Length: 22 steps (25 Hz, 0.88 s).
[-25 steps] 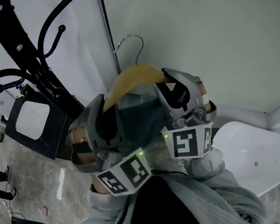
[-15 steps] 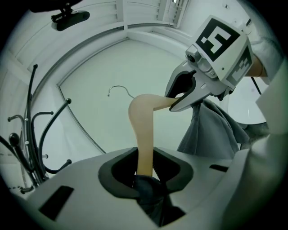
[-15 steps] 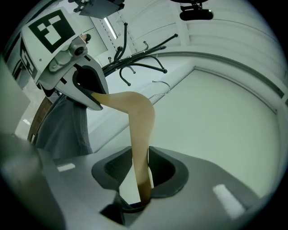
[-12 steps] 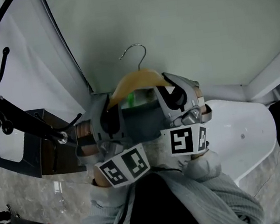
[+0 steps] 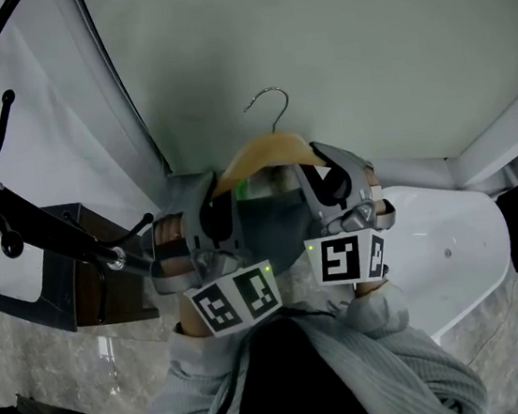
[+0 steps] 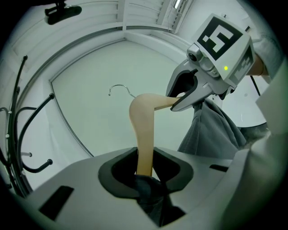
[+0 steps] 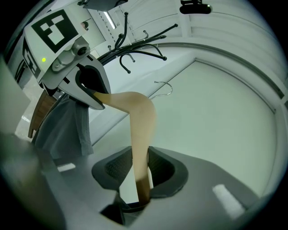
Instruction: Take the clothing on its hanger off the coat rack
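compared with a second ago, the coat rack (image 5: pixel 49 229) is sitting farther to the left, well apart from the load. the grey clothing (image 5: pixel 265 219) is draping from the wooden hanger (image 5: pixel 257 152), which is being held up in front of the pale wall (image 5: pixel 362 55). the left gripper (image 6: pixel 145 170) is clamping one hanger arm and the right gripper (image 7: pixel 141 179) the other, jaws pressing on the wood. the metal hook (image 5: pixel 272 105) is hanging free.

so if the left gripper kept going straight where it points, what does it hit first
Likely the pale green wall behind the tan wooden hanger clamped in its jaws; how far off is unclear.
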{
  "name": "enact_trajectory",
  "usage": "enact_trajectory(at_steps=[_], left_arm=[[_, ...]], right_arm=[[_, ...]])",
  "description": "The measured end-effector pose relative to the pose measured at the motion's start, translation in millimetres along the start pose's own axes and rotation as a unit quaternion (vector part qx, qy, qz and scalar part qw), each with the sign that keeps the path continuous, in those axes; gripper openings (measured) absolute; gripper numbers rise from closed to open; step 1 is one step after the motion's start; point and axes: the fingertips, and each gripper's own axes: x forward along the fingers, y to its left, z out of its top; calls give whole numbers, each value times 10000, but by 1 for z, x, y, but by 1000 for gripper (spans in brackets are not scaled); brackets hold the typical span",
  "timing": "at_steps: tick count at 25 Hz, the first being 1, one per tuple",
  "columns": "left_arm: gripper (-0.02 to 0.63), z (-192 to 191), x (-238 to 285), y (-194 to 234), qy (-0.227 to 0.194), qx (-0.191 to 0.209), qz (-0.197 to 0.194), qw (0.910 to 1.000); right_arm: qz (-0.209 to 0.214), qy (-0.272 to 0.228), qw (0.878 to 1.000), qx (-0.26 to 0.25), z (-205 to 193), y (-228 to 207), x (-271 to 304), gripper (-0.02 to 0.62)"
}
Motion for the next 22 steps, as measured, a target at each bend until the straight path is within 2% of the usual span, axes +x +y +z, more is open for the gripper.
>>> enact_trajectory(at_steps=[22], left_arm=[[98,-8,-10,1,252,128,-25,9996]], right_arm=[[290,-21,9994,161,3,13,0,106]])
